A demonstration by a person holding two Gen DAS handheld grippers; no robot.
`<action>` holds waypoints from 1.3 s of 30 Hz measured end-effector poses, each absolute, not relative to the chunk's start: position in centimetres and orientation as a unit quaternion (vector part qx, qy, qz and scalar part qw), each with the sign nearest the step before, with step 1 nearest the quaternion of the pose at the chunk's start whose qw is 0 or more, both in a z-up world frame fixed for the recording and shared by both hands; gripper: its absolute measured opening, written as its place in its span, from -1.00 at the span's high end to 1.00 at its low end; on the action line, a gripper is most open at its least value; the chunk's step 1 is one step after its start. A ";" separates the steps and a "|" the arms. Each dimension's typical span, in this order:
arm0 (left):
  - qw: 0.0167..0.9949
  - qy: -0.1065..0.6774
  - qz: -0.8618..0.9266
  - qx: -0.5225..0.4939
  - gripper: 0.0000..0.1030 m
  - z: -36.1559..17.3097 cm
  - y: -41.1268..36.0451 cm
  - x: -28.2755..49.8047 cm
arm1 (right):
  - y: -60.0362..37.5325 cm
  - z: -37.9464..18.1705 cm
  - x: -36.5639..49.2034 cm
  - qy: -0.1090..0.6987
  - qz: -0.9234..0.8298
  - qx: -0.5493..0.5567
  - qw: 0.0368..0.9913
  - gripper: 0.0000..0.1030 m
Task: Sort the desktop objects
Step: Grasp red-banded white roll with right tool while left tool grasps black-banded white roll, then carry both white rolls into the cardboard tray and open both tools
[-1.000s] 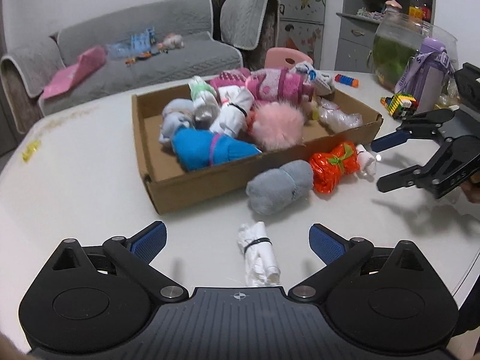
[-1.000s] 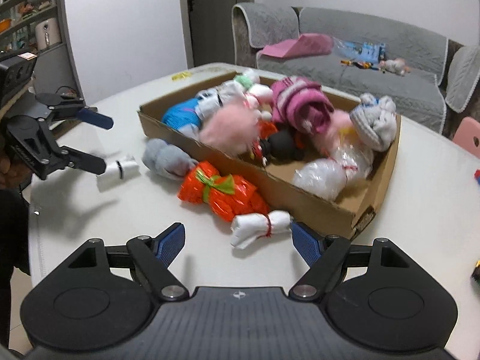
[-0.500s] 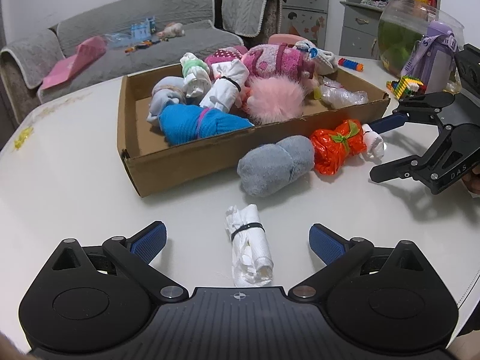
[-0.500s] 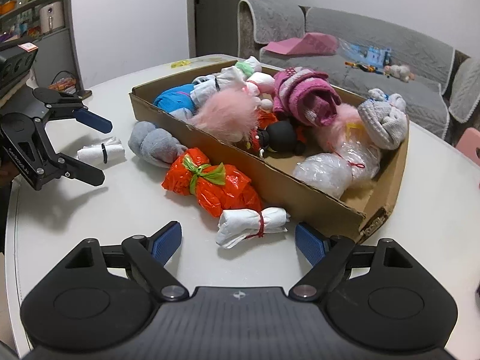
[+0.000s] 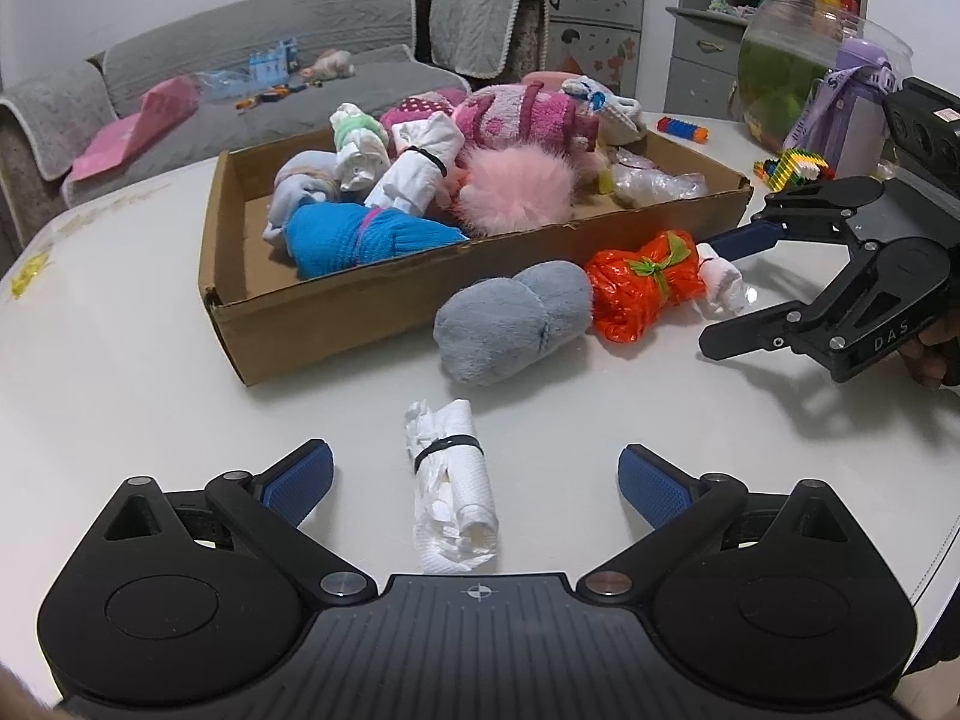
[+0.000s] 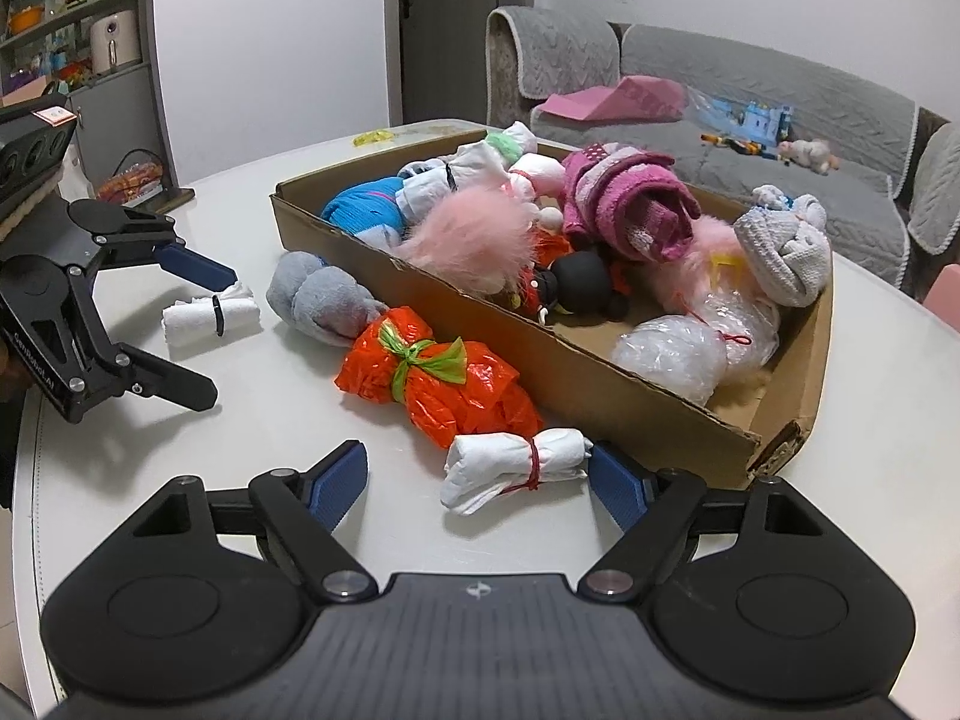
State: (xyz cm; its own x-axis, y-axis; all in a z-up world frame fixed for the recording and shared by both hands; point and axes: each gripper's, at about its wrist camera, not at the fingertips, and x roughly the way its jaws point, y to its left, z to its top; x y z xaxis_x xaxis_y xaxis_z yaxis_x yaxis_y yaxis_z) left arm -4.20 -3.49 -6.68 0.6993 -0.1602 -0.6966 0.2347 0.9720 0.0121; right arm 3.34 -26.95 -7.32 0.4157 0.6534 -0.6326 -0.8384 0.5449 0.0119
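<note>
A grey sofa (image 5: 252,90) stands behind a white table (image 5: 120,360), and a cardboard box (image 5: 336,312) full of cloth bundles sits on the table. Just beside the box's near wall lie a grey sock roll (image 5: 510,324) and an orange bag (image 5: 642,291). In front of the box a white roll with a black band (image 5: 450,486) lies between the wide-open fingers of the left gripper (image 5: 477,483). The right gripper (image 6: 480,471) is closing, its pads not pressing the white roll with a red band (image 6: 516,468) between them. Compared with a second ago, the left gripper is lower and nearer its roll, and the box looms larger
</note>
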 end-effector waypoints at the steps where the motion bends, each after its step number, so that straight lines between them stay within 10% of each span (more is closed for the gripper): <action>1: 0.921 0.372 -0.106 0.049 -0.94 -6.7 -3.6 -4.2 | -26.9 -7.3 3.3 0.297 0.453 -0.155 0.826 -0.46; 8: 0.922 0.364 -0.122 0.052 -0.43 -6.2 -4.0 -4.7 | -26.6 -6.9 3.0 0.297 0.458 -0.157 0.823 0.06; 17: 0.925 0.361 -0.117 0.040 0.40 -5.8 -4.0 -5.3 | -26.6 -6.9 2.5 0.300 0.455 -0.159 0.823 0.22; 39: 0.931 0.349 -0.092 0.053 0.51 -5.0 -4.1 -5.5 | -28.6 -6.6 0.9 0.316 0.440 -0.119 0.832 0.23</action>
State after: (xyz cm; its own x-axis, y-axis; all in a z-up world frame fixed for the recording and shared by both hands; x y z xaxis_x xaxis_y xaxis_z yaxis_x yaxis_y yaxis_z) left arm -5.45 -4.08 -5.04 0.7398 -0.1353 -0.6591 0.2088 0.9774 0.0338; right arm 0.88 -28.63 -6.58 0.4138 0.6567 -0.6305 -0.8070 0.5851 0.0798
